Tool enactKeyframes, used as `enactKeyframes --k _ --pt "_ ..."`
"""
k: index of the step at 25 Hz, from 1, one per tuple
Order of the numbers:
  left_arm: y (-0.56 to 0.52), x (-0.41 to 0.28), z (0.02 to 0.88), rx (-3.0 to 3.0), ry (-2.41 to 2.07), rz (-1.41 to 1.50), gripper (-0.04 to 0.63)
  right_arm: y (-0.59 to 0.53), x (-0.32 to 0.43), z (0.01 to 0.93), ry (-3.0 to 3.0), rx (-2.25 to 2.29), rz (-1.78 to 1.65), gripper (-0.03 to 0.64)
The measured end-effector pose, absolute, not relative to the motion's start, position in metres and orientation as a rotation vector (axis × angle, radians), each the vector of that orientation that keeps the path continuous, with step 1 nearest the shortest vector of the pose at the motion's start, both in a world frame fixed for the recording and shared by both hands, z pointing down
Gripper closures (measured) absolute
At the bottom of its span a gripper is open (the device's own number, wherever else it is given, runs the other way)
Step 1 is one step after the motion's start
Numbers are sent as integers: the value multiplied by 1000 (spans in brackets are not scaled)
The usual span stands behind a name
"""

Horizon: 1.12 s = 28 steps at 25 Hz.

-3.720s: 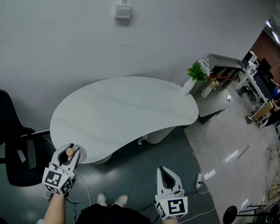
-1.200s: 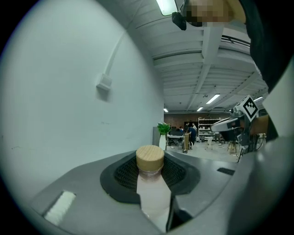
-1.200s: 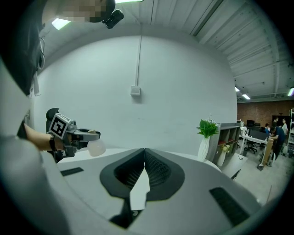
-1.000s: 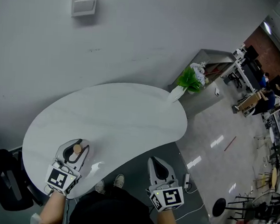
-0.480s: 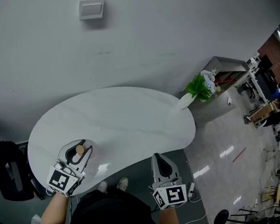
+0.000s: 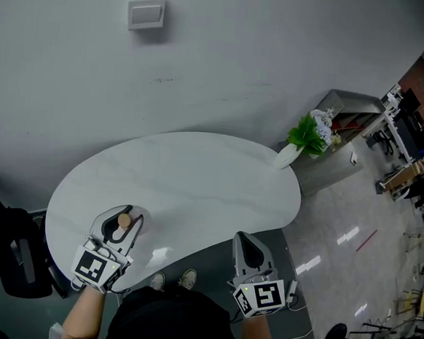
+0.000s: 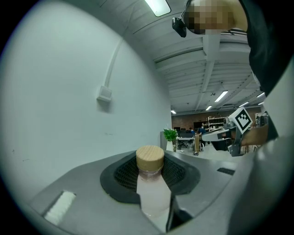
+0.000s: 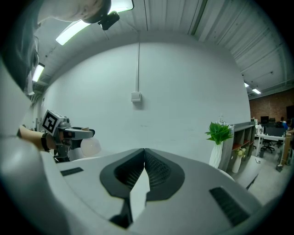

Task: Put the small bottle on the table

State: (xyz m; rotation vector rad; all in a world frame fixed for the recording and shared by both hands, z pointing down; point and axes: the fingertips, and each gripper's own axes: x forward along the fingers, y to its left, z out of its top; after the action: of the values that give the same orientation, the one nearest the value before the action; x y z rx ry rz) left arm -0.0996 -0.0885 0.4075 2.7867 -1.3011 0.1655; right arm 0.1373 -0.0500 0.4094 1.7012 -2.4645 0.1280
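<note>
My left gripper (image 6: 122, 222) is shut on a small bottle (image 7: 151, 188) with pale pink contents and a round wooden cap (image 6: 124, 220). It hangs over the near left part of the white oval table (image 6: 197, 178). In the left gripper view the bottle stands upright between the dark pads (image 7: 120, 174). My right gripper (image 6: 251, 254) is shut with nothing in it, held off the table's near edge above the dark floor. In the right gripper view the left gripper (image 8: 69, 134) shows at the left.
A white vase with a green plant (image 6: 302, 141) stands at the table's far right end. A black office chair (image 6: 4, 255) is left of the table. A grey wall with a switch box (image 6: 147, 12) rises behind. Shelving (image 6: 355, 110) stands at the right.
My left gripper with the bottle has gone from beside the table, above the floor, to over its near left part. The right gripper has stayed off the near edge.
</note>
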Motion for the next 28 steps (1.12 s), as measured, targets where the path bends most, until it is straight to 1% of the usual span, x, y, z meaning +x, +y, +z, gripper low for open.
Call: enactKeyframes --k 9,28 --pt "-120 -88 429 2816 -1321 212 482 -49 144 420 -2442 1690 169 611" --pt "-192 -68 528 2745 -1290 369 482 -56 154 439 -2383 1675 213 611"
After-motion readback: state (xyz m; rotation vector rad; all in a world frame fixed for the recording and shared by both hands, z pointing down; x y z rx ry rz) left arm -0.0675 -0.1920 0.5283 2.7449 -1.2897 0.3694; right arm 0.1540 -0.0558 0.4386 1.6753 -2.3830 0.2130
